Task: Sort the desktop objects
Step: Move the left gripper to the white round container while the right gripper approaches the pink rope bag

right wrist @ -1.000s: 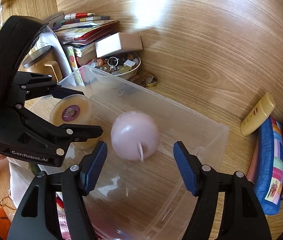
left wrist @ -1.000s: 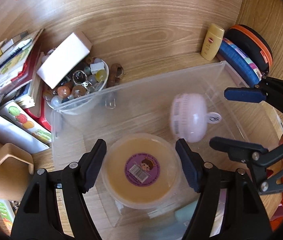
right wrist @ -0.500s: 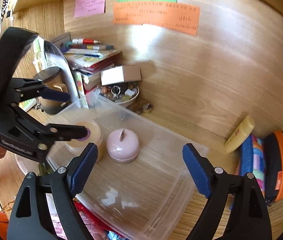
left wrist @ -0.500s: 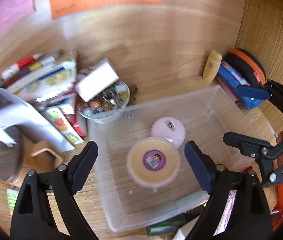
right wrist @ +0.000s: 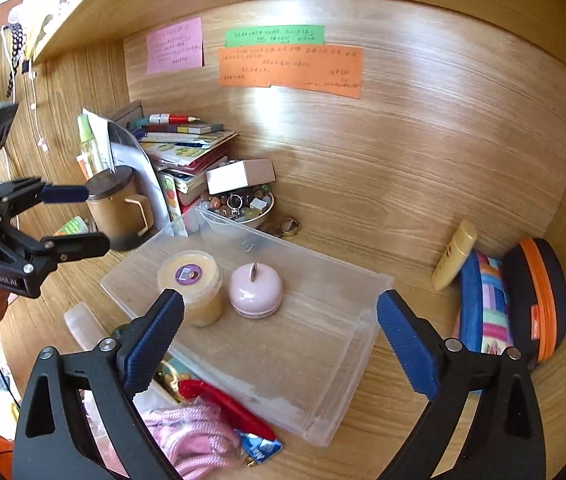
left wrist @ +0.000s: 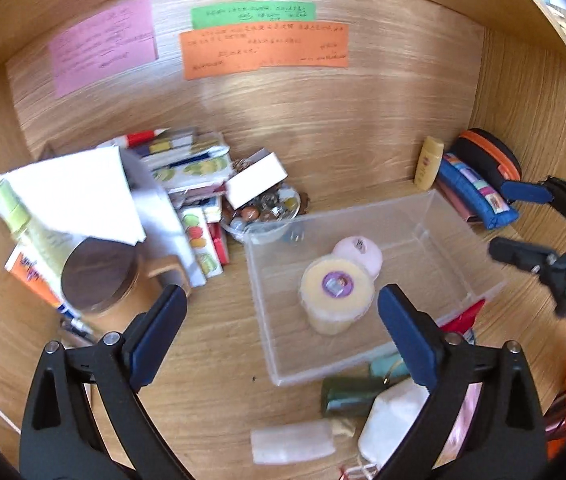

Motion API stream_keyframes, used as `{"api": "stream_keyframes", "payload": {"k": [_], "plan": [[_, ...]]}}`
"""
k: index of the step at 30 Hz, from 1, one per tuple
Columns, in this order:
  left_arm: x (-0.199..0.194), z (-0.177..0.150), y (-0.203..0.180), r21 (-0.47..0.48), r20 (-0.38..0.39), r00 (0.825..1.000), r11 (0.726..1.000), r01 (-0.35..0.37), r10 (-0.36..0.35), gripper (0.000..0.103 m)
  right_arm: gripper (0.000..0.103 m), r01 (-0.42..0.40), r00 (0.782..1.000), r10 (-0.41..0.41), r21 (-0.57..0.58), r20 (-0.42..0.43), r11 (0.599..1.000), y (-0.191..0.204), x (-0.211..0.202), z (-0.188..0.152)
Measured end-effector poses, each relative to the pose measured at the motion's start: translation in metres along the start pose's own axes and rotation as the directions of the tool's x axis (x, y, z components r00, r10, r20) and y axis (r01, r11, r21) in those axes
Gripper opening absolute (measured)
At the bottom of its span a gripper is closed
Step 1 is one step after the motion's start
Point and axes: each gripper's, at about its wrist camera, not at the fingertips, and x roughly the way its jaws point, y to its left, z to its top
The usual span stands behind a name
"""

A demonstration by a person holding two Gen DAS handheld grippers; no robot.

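Note:
A clear plastic bin (left wrist: 443, 216) (right wrist: 323, 256) stands on the wooden desk. Inside it stand a yellow jar (left wrist: 337, 288) (right wrist: 189, 276) with a purple label and, touching it, a pink round case (left wrist: 359, 252) (right wrist: 256, 290). My left gripper (left wrist: 283, 332) hangs above and in front of the bin, its jaws opening wide with nothing between the pads; the right wrist view shows it at the left (right wrist: 79, 218). My right gripper (right wrist: 281, 340) is likewise back from the bin, its jaws opening and empty; the left wrist view shows it at the right edge (left wrist: 517, 220).
Behind the bin are a bowl of beads (right wrist: 251, 208), a white box (right wrist: 239, 176), stacked books (right wrist: 187, 152) and a lidded brown mug (right wrist: 115, 208). A yellow tube (right wrist: 455, 256), striped pencil case (right wrist: 483, 300) and orange-zipped pouch (right wrist: 539, 300) line the right. Pink cloth (right wrist: 191, 436) and wrappers lie in front.
Both grippers have drawn back and up from the bin with jaws spreading wider. The jar, earlier between the left pads, and the pink case now rest in the bin.

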Motion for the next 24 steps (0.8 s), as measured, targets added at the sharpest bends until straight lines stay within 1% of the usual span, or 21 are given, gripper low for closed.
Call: {"api": "stream_keyframes", "payload": {"k": [6, 10, 18, 22, 24], "plan": [[-0.006, -0.029, 0.003, -0.019, -0.018, 0.999, 0.999, -0.035, 0.035, 0.098, 0.098, 0.040, 0.999, -0.040, -0.006, 0.000, 0.999, 0.009, -0.011, -0.016], [-0.009, -0.048, 0.005, -0.039, -0.029, 0.999, 0.999, -0.038, 0.036, 0.098, 0.098, 0.050, 0.999, -0.050, -0.010, -0.005, 0.999, 0.016, -0.014, -0.029], [-0.004, -0.079, 0.006, -0.073, -0.080, 0.995, 0.996, -0.059, 0.053, 0.098, 0.098, 0.015, 0.999, -0.012, 0.068, -0.047, 0.998, 0.019, -0.012, -0.053], [0.000, -0.093, 0.004, -0.084, -0.107, 0.993, 0.995, -0.052, 0.042, 0.098, 0.098, 0.006, 0.996, 0.004, 0.115, -0.086, 0.993, 0.022, -0.009, -0.068], [0.000, -0.098, 0.003, -0.088, -0.110, 0.993, 0.995, -0.047, 0.037, 0.098, 0.098, -0.016, 0.995, 0.028, 0.125, -0.097, 0.992, 0.026, -0.009, -0.076]]}}
